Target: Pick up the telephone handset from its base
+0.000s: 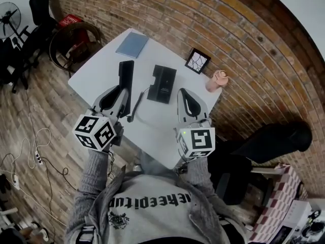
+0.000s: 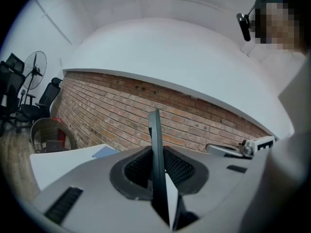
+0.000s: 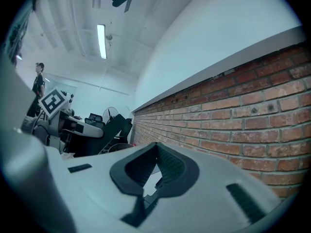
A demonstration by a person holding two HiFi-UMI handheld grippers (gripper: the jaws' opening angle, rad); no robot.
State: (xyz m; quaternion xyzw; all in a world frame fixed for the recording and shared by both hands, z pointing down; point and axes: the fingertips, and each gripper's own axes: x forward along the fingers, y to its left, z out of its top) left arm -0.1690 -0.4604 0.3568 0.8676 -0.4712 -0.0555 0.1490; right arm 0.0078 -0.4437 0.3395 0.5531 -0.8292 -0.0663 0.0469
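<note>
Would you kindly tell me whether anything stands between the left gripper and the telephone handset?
Nothing visible does: the left gripper is already shut on the handset, holding it to the side of the base. Only the cord runs from the handset back toward the base.

Fig.: on white bench (image 1: 96, 76) I see a blue folder (image 1: 132, 44), framed pic (image 1: 197, 61), pink obj. (image 1: 217, 80). Bkgd: brick wall (image 1: 244, 44), fan (image 1: 9, 17), wicker basket (image 1: 75, 40).
</note>
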